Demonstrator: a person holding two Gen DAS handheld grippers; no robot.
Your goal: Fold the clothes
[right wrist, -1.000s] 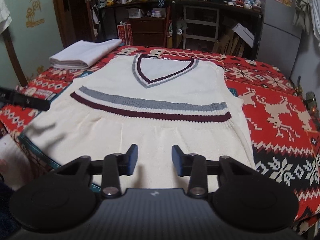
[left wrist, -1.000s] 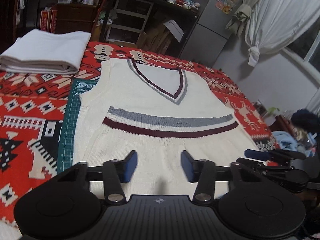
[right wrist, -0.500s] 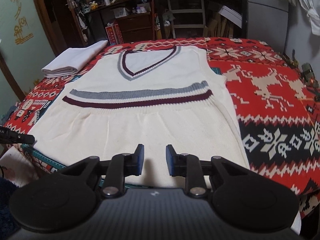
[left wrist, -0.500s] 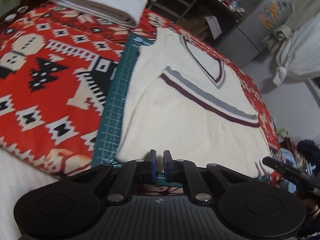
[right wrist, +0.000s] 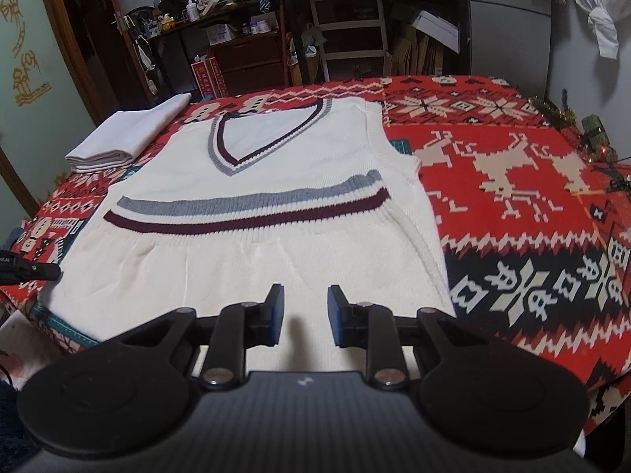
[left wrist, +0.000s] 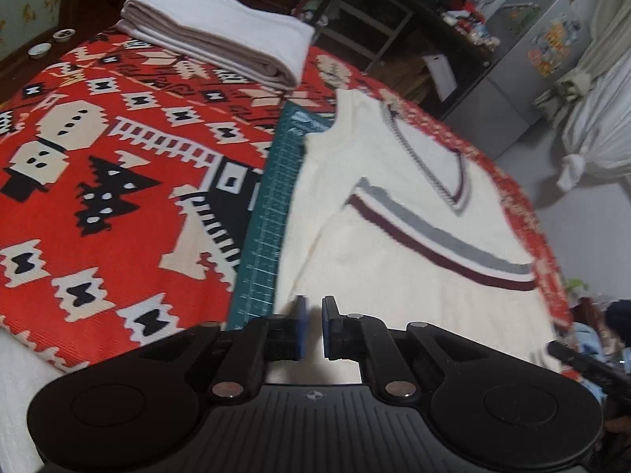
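Observation:
A cream knit vest (right wrist: 276, 268) with a grey and maroon V-neck lies flat on the table, its striped hem folded up across the chest. In the left wrist view the vest (left wrist: 394, 276) runs away to the right. My left gripper (left wrist: 313, 327) sits at the vest's near left corner, its blue pads almost together with white fabric showing in the thin gap. My right gripper (right wrist: 305, 315) hovers open over the near folded edge, right of middle, with nothing between its pads.
A red patterned tablecloth (right wrist: 512, 197) covers the table. A green cutting mat (left wrist: 272, 205) lies under the vest's left side. A folded white cloth (left wrist: 221, 39) rests at the far left corner. Cluttered shelves stand behind the table.
My left gripper swung from the vest's middle to its near left corner and went from open to shut. My right gripper's jaws narrowed and it shifted a little.

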